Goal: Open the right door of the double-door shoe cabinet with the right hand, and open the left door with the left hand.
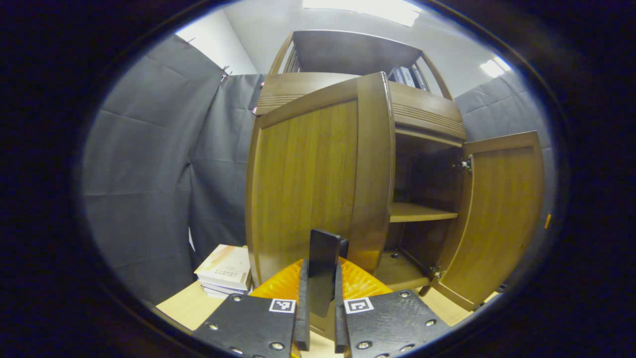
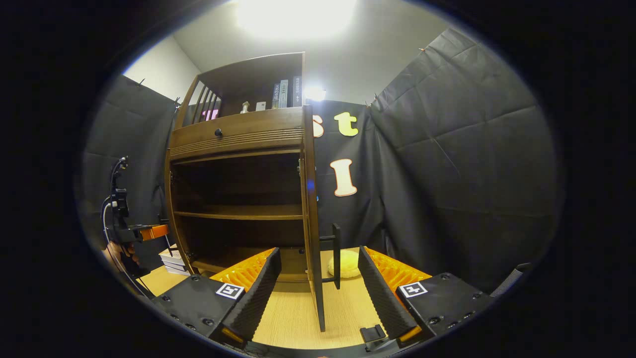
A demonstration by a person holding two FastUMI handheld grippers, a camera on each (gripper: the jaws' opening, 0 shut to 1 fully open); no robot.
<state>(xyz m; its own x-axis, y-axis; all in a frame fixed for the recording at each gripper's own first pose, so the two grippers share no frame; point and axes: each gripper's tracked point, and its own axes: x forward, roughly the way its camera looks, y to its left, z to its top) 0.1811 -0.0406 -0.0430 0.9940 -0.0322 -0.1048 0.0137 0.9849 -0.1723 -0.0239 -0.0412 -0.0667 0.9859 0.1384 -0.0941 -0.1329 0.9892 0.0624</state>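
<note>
Shoe cabinet (image 1: 427,119), the largest item: a brown wooden unit on a pale wooden floor (image 2: 293,318), with an open upper shelf holding books (image 2: 284,93); their spine lettering is too small to read. In the right gripper view a drawer with a small dark knob (image 2: 218,132) sits above the open compartment, whose interior is dark, so that any contents are hard to make out.

Left door (image 1: 318,184): partly swung open in the left gripper view, hiding the left half of the interior. Its dark vertical handle (image 1: 323,271) stands between the fingers of the left gripper (image 1: 320,318), which are closed tight on it.

Right door (image 1: 502,214): swung wide open, its hinges (image 1: 466,164) visible. In the right gripper view it appears edge-on, its dark bar handle (image 2: 336,256) between but clear of the right gripper (image 2: 318,291), whose fingers stand wide apart.

Inner shelf (image 1: 420,213): a bare plank across the compartment.

Stack of books (image 1: 224,272): on the floor left of the cabinet; cover print illegible.

Pale round object (image 2: 344,263): on the floor behind the right door, partly hidden, identity unclear.

Far left of the right gripper view: a hand (image 2: 117,254) holding the other gripper, cut off at the edge.
</note>
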